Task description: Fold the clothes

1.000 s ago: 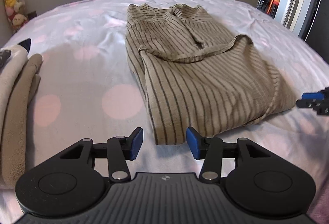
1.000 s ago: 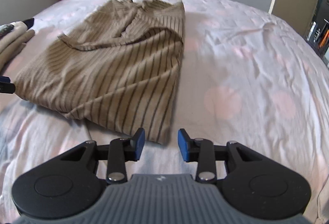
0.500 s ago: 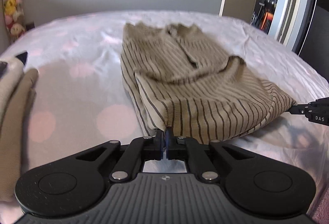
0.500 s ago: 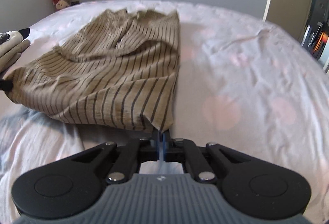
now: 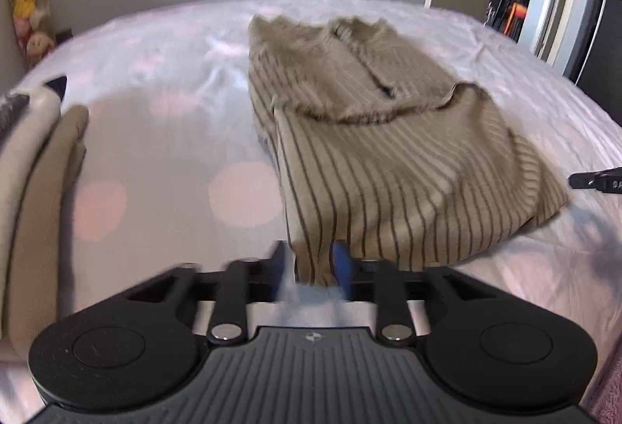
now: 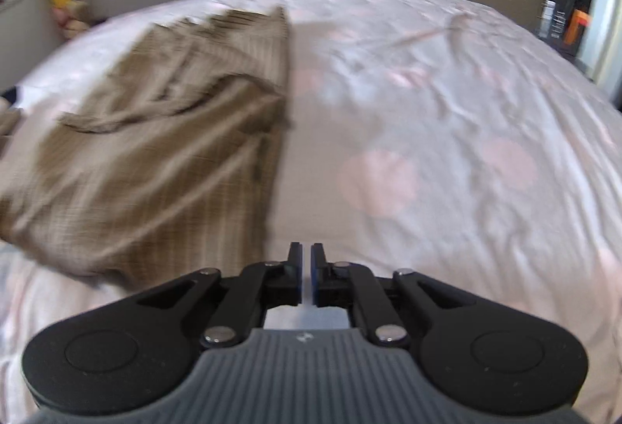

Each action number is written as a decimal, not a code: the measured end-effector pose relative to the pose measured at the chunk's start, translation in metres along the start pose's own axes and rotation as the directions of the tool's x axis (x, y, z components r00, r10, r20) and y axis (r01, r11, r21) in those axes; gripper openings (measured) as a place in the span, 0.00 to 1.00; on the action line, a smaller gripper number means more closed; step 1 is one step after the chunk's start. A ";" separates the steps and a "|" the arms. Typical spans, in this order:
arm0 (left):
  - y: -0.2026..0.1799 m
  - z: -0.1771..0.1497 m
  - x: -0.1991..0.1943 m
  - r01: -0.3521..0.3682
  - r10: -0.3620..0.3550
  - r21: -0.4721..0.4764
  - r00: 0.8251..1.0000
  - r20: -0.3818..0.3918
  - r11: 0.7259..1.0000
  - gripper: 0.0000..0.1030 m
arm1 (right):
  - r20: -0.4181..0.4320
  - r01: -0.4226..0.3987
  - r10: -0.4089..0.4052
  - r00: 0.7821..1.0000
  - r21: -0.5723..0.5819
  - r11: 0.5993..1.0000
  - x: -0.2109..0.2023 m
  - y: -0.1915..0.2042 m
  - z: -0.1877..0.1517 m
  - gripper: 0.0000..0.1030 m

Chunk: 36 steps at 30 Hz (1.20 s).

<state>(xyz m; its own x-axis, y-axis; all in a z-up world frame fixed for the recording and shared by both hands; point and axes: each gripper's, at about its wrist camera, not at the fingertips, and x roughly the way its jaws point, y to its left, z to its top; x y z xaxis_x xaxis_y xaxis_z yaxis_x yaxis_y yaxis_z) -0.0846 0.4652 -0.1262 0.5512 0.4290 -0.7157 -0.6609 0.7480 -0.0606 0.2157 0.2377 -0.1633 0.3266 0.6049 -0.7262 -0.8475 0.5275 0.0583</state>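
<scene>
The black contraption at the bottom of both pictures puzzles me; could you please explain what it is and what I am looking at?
It is a hand-held two-finger gripper. A person holds one in each hand; there is no robot arm. Each picture comes from a wide-angle camera on one gripper, looking forward along its fingers: one shows the left gripper, the other the right gripper. Both look over a bed with a pale, pink-spotted cover. On it lie a brown striped garment, partly folded, and a pile of beige clothes at the left. The left jaws have just been opening, and the garment's near corner lies between them, seemingly not pinched. The right jaws have also just been opening, only to a narrow gap, with nothing between them.
</scene>
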 end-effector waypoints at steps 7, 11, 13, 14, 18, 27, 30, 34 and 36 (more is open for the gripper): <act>0.018 0.021 0.016 0.056 -0.046 -0.131 0.996 0.078 0.990 0.49 | 0.094 -0.104 0.103 0.990 -0.002 0.995 -0.004 0.011 0.007 0.32; 0.022 0.033 0.041 0.091 -0.082 -0.155 0.995 0.059 0.984 0.49 | 0.077 -0.162 0.156 0.985 0.086 0.983 0.016 0.003 0.017 0.35; 0.026 0.030 0.055 0.101 -0.097 -0.194 0.995 0.034 0.976 0.46 | 0.060 -0.191 0.184 0.981 0.133 0.973 0.029 -0.001 0.020 0.34; 0.028 0.027 0.060 0.117 -0.114 -0.201 0.993 0.025 0.973 0.27 | 0.051 -0.195 0.190 0.981 0.148 0.970 0.035 -0.002 0.021 0.34; 0.038 0.022 0.071 0.133 -0.133 -0.237 0.991 0.019 0.962 0.01 | 0.007 -0.112 0.113 0.994 0.170 0.979 0.051 -0.007 0.021 0.01; 0.062 0.029 0.067 0.125 -0.116 -0.357 0.992 0.047 0.926 0.25 | 0.089 -0.092 0.072 0.993 0.253 0.963 0.039 -0.026 0.021 0.10; 0.060 0.042 0.068 0.120 -0.100 -0.329 0.992 0.076 0.937 0.47 | 0.133 -0.134 0.104 0.986 0.244 0.960 0.039 -0.022 0.029 0.20; 0.052 0.059 0.085 0.106 -0.092 -0.257 0.994 0.066 0.961 0.51 | 0.133 -0.140 0.115 0.984 0.191 0.972 0.056 -0.008 0.048 0.31; 0.049 0.063 0.092 0.108 -0.092 -0.236 0.993 0.078 0.966 0.43 | 0.144 -0.140 0.119 0.982 0.144 0.980 0.063 0.002 0.058 0.29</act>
<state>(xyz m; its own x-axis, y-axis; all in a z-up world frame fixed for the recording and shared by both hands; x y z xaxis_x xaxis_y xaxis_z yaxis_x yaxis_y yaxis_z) -0.0339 0.5735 -0.1511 0.6476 0.3969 -0.6504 -0.6990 0.6493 -0.2998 0.2589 0.3114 -0.1696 0.2804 0.7431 -0.6076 -0.8156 0.5182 0.2575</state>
